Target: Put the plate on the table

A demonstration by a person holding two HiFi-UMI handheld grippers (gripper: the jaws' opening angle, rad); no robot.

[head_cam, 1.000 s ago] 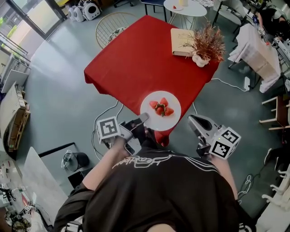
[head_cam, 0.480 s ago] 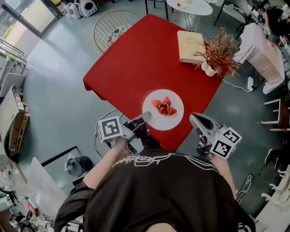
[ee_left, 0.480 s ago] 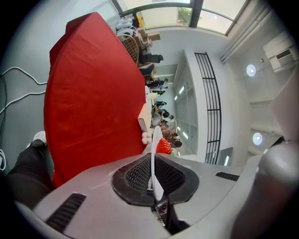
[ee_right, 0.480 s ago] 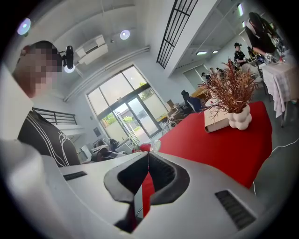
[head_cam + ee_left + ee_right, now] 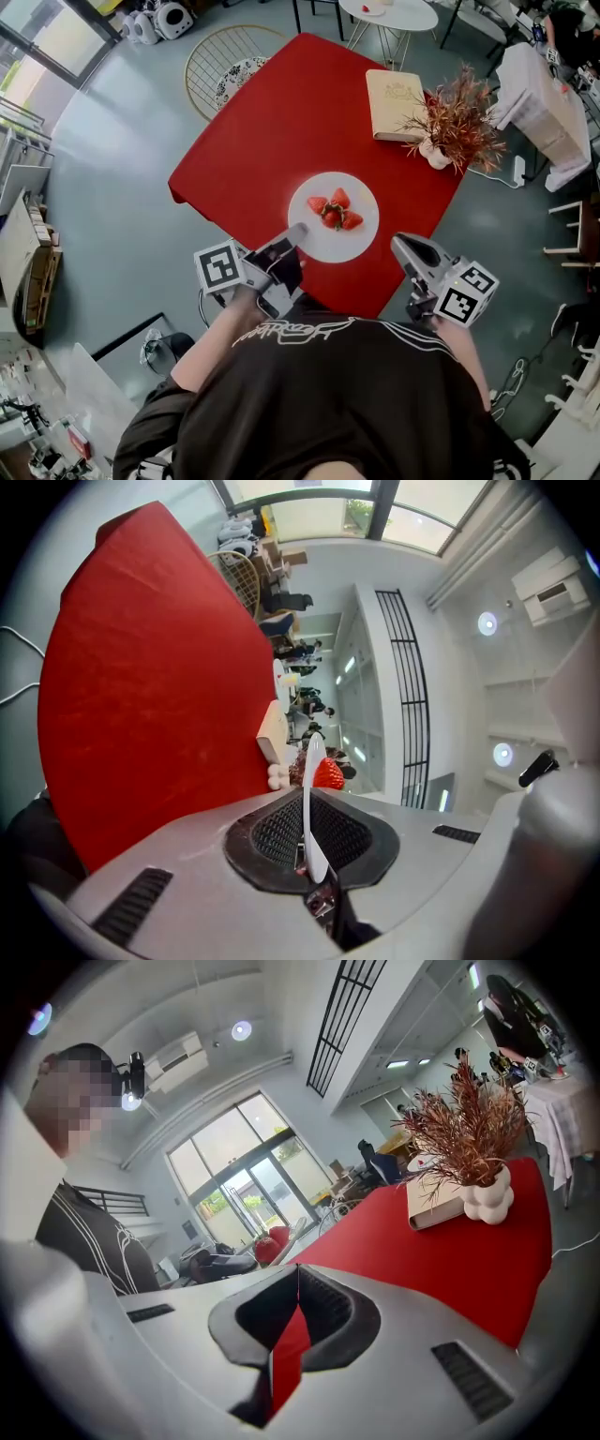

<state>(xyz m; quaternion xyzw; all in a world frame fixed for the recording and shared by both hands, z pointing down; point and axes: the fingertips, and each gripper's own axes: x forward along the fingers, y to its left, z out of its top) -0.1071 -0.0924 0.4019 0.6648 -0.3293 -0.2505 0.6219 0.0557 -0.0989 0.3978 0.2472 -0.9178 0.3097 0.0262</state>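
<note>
A white plate (image 5: pixel 312 242) with several strawberries (image 5: pixel 335 210) sits level over the near corner of the red table (image 5: pixel 281 122). My left gripper (image 5: pixel 296 234) is shut on the plate's near-left rim. In the left gripper view the plate (image 5: pixel 310 761) shows edge-on between the pads, with a strawberry (image 5: pixel 329 775) beyond and the red table (image 5: pixel 150 667) beside it. I cannot tell whether the plate touches the cloth. My right gripper (image 5: pixel 403 246) hangs off the table's near-right edge, shut and empty. In its own view the right gripper (image 5: pixel 297 1267) has its tips together.
A tan book (image 5: pixel 397 91) and a white vase (image 5: pixel 437 157) of dried twigs (image 5: pixel 457 117) stand at the table's far right. Beyond the table are a wire chair (image 5: pixel 220 66) and a small round white table (image 5: pixel 387 14). A cable lies on the floor near the table.
The plate has moved from hanging off the table's near corner to well over the red cloth. Both grippers have come forward with it, and the left grip is unchanged.
</note>
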